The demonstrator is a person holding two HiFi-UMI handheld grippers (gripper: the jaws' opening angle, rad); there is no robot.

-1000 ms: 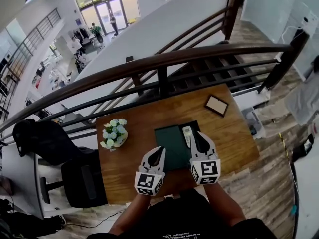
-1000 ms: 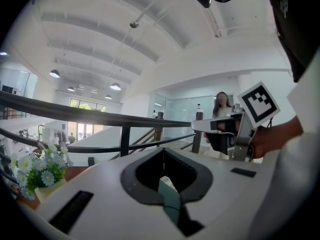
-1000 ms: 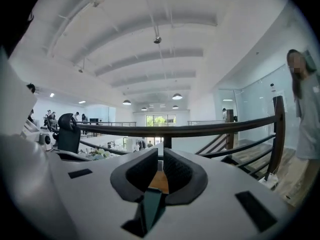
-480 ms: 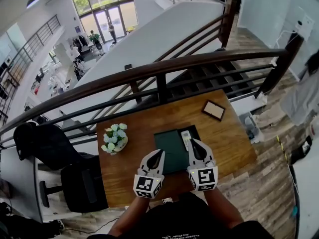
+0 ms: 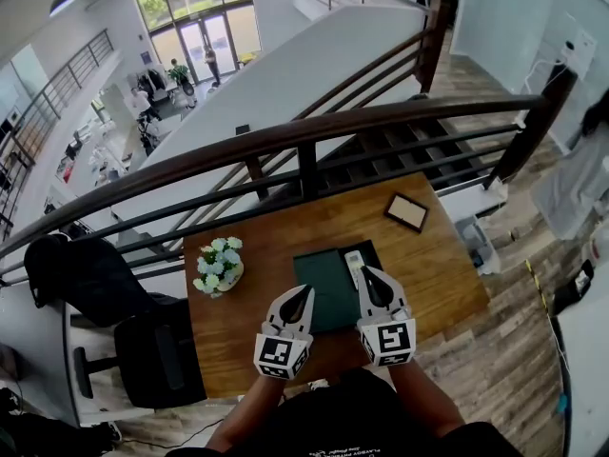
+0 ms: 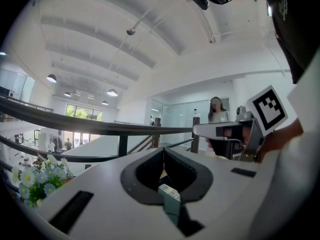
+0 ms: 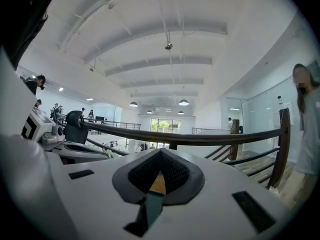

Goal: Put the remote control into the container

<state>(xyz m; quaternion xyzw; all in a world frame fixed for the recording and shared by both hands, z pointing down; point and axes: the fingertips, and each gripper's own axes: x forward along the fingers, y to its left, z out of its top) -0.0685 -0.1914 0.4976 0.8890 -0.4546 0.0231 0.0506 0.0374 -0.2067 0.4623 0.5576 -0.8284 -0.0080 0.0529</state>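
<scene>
With both sets of jaws closed on nothing, I see the remote control point(image 5: 354, 267) lying along the right side of the dark container point(image 5: 326, 288) — just beside the right gripper point(image 5: 366, 277) tip, and right of the left gripper point(image 5: 302, 295).

Flowers point(image 5: 218, 258) left of container point(image 5: 324, 286), frame point(image 5: 407, 211) right

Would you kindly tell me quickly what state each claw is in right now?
Left claw: closed, holding nothing.
Right claw: closed, holding nothing.
</scene>
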